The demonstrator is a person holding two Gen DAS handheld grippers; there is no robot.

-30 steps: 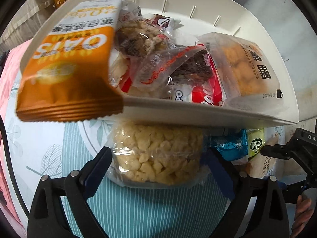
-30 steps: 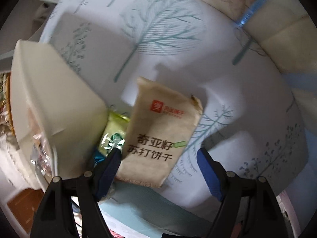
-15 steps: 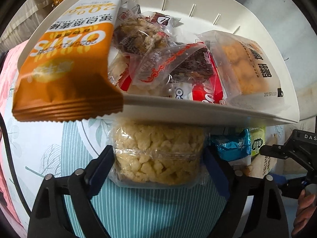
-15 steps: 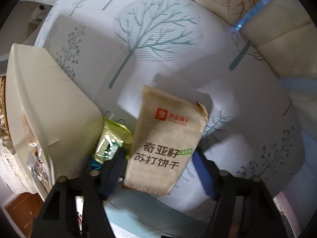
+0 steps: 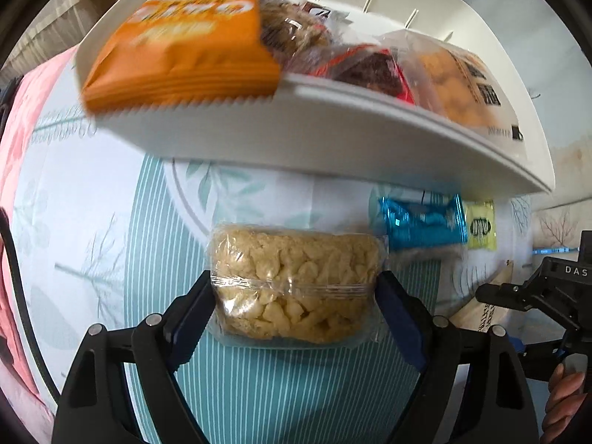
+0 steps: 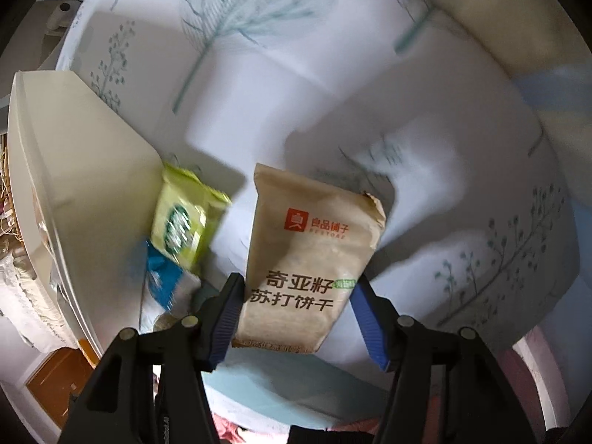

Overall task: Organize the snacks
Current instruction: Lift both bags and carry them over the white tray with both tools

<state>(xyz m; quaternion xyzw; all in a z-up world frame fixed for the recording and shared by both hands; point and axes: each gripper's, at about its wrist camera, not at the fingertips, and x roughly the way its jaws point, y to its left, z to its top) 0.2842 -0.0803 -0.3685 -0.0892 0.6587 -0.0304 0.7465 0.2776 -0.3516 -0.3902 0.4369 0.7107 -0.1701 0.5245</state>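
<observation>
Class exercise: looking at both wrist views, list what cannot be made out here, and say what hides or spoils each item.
- Orange oats bag, left view: print smeared by motion blur.
- Blue packet, right view: blurred, partly behind the white bin.
- Snacks deep in the bin, left view: overlapped by other packets.

A white cloth (image 6: 296,85) printed with pale teal trees is spread across the frame. Brown wooden furniture (image 6: 55,384) is seen at lower left, pink fabric (image 5: 22,118) at the left edge.
</observation>
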